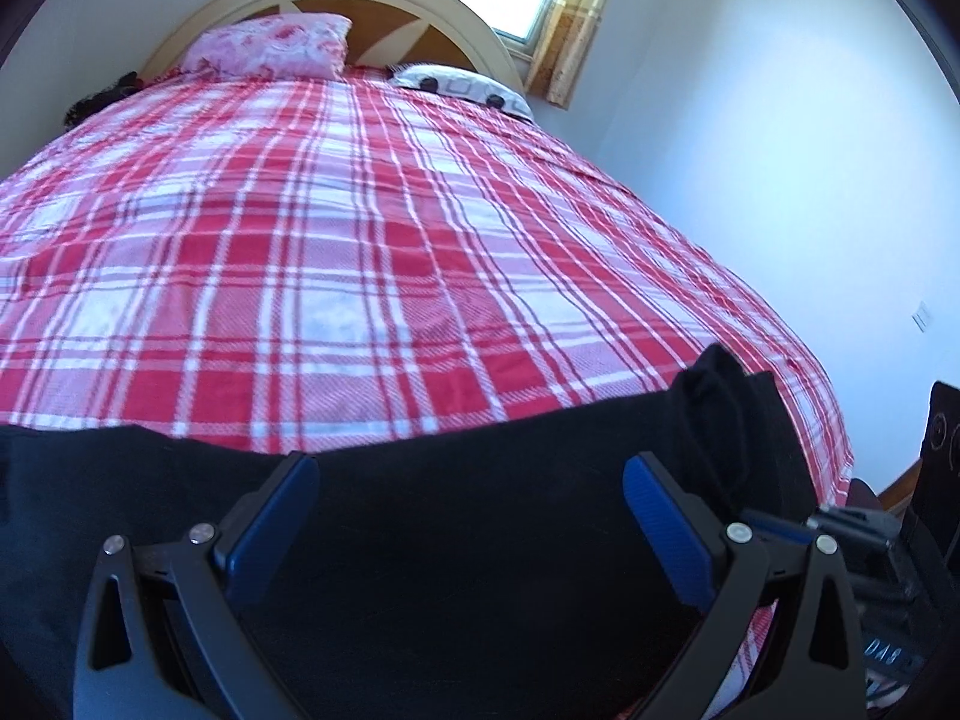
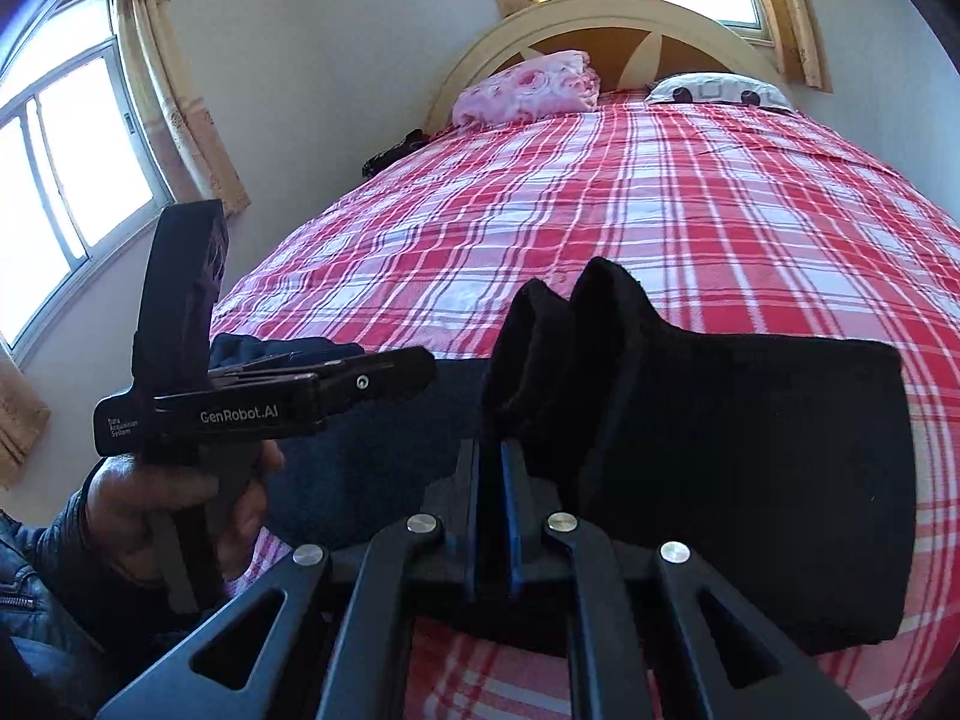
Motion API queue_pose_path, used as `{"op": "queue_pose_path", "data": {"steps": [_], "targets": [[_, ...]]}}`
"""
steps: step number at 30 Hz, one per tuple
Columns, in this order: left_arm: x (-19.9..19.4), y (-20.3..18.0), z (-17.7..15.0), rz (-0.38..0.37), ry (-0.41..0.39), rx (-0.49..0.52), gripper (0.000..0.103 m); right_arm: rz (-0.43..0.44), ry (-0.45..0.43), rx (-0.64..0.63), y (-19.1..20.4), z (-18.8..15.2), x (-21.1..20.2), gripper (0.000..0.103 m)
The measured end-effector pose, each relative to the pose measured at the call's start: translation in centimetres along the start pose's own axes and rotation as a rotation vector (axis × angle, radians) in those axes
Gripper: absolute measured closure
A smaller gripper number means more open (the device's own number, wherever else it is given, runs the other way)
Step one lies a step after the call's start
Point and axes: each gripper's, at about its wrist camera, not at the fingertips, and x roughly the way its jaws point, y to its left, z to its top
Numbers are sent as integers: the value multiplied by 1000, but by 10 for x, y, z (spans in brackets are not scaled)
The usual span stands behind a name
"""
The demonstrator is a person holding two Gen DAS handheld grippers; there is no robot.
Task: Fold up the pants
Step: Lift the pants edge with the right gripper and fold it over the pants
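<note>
The right gripper (image 2: pixel 498 468) is clenched on a bunched fold of the black pants (image 2: pixel 750 450) at lower centre, the left gripper (image 1: pixel 471 480) spread wide above them on the bed (image 1: pixel 360 240), so the thick bunch could slip free.

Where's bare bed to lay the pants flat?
Free: the plaid bedspread between the black pants at the near edge and the two pillows, pink and white, at the headboard. Crowded: near edge, pants plus both grippers.
</note>
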Motion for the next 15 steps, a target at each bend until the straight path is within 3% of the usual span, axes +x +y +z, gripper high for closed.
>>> {"op": "queue_pose_path", "data": {"steps": [4, 7, 15], "targets": [[-4, 11, 2, 25, -20, -12, 0, -9, 36, -41, 16, -1, 18, 96], [-5, 19, 1, 37, -18, -27, 0, -74, 65, -117, 31, -4, 33, 96], [-6, 26, -1, 53, -19, -41, 0, -94, 84, -127, 30, -12, 44, 96]]}}
